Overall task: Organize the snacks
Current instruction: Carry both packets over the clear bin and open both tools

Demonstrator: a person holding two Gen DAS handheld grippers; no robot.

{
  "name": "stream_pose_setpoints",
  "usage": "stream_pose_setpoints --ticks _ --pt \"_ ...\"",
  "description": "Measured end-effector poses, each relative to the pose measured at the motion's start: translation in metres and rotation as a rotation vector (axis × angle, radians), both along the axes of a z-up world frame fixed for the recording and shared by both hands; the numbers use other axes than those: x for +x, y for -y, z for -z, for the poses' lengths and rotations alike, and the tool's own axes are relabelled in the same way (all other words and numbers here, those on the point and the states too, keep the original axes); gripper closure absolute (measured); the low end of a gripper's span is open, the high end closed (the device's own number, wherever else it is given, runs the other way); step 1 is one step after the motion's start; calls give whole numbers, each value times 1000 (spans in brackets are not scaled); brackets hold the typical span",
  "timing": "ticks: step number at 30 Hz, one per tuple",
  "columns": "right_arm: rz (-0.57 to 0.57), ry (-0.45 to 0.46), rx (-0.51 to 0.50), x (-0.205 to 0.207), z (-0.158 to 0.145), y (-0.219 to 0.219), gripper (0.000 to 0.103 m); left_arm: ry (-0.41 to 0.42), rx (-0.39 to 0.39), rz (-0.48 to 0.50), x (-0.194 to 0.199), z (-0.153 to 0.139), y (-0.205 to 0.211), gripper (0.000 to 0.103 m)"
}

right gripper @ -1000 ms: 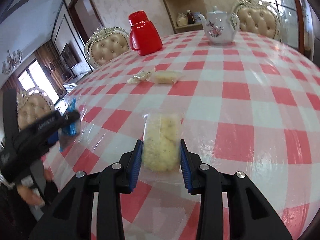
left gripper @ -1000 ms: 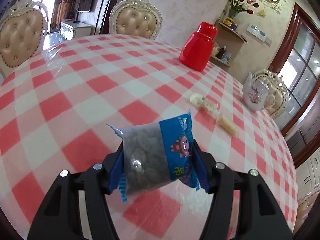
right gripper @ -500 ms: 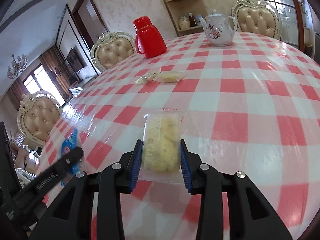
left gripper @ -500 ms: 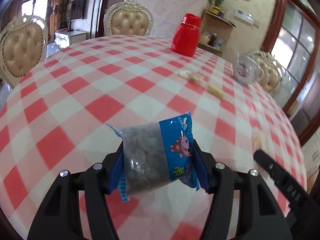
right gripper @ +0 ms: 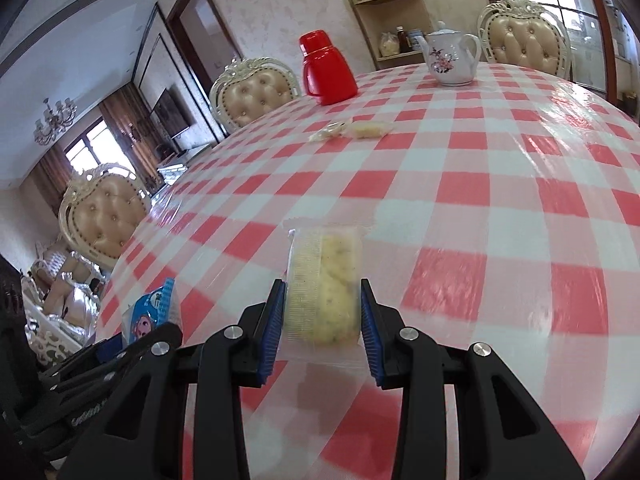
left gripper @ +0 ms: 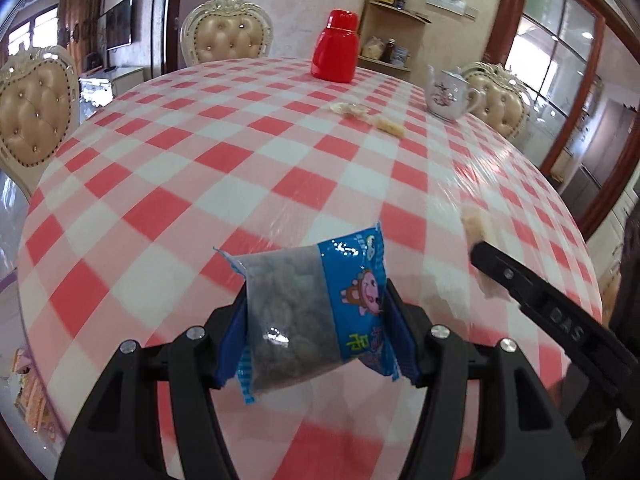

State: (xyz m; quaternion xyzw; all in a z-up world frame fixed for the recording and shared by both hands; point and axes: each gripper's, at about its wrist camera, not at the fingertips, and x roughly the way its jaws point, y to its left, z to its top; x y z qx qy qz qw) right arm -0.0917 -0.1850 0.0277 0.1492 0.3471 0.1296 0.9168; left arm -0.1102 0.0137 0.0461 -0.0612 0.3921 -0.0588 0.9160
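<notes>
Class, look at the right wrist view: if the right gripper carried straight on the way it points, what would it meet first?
Probably the checked tablecloth. The right gripper, shut on a pale snack packet, points downward at bare cloth; the two snacks near the red flask lie much farther. Depth is uncertain.

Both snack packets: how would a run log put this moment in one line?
left tool: shut on blue packet | right tool: shut on yellow packet | both above table

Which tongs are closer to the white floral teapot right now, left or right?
Right, by a small margin, judging by how large it looks in each view. The white floral teapot stands far across the table from both; the right tongs point more directly toward it, the left tongs sit farther left.
</notes>
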Motion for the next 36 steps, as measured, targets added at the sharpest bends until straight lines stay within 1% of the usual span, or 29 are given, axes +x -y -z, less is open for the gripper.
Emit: stream_pose_setpoints --ticks 5,9,13,16,23,26,29,33,36 --pt "-41 2 -32 -22 -2 -18 67 13 30 44 -35 -3 -12 42" --pt "-72 -1 -50 -33 -3 -32 67 22 27 47 -53 -6 -29 42" --pt "-125 7 -75 -44 -8 -53 67 38 46 46 -67 -9 -49 42" --pt "-191 21 -99 -53 -12 -79 67 34 48 23 -74 -7 -69 42" --pt "-291 30 -136 -65 -15 -126 67 15 30 -50 -84 -1 -120 42" --pt "-327 33 -149 -70 -16 -142 67 14 24 -57 -85 -3 -132 42" --pt "-364 34 -162 -76 -17 -158 67 -3 33 -44 -84 0 -140 42" --pt "-407 45 -177 -83 -19 -176 67 -17 25 -63 -83 3 -158 42" --pt "-437 49 -188 -88 -20 -190 67 -27 52 -74 -83 3 -173 42"
